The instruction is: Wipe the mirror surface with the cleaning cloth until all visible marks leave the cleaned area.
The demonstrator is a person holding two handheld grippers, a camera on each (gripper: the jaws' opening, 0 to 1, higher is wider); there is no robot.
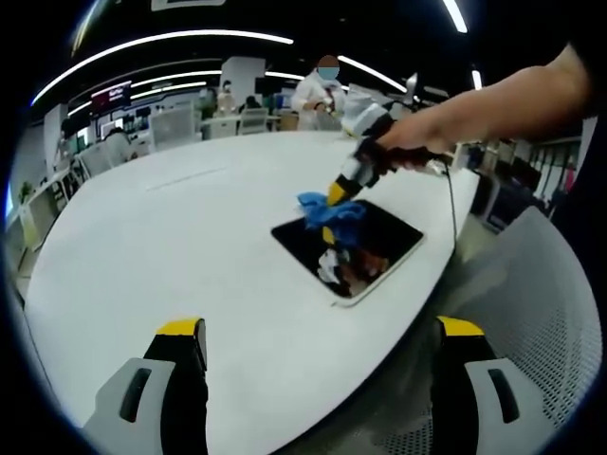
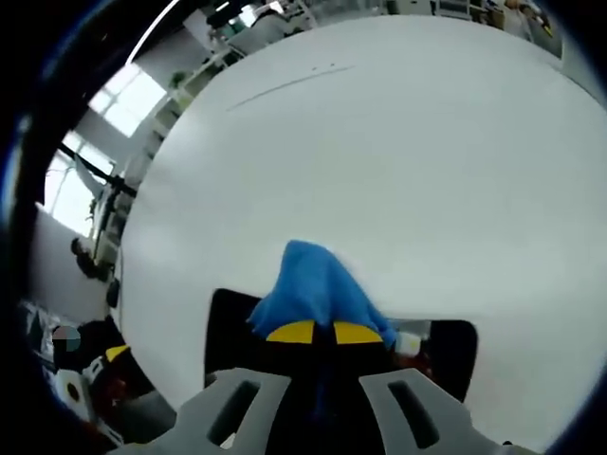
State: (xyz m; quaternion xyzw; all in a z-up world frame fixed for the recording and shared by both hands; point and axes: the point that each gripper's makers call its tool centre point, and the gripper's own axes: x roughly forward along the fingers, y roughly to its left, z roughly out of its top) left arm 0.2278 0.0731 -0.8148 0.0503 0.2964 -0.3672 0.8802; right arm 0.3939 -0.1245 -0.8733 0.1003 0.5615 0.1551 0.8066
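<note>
Meanwhile, the right gripper [image 1: 334,192] had its jaws closed on the crumpled blue cleaning cloth [image 1: 332,212], pressing it on the dark rectangular mirror [image 1: 394,237] lying on the round white table [image 1: 171,237]; the left gripper [image 1: 318,379] stood wide open, holding nothing.

— What do I see of my left gripper [image 1: 321,379]?
— Grey jaws, slotted, with black inner faces and yellow tips.
— And my right gripper [image 2: 318,332]?
— Same grey and yellow; my arm [image 1: 503,100] behind it is bare.

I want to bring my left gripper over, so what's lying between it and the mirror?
In the left gripper view, bare white table lies between the open left gripper and the mirror. The right gripper presses the blue cloth on it.
</note>
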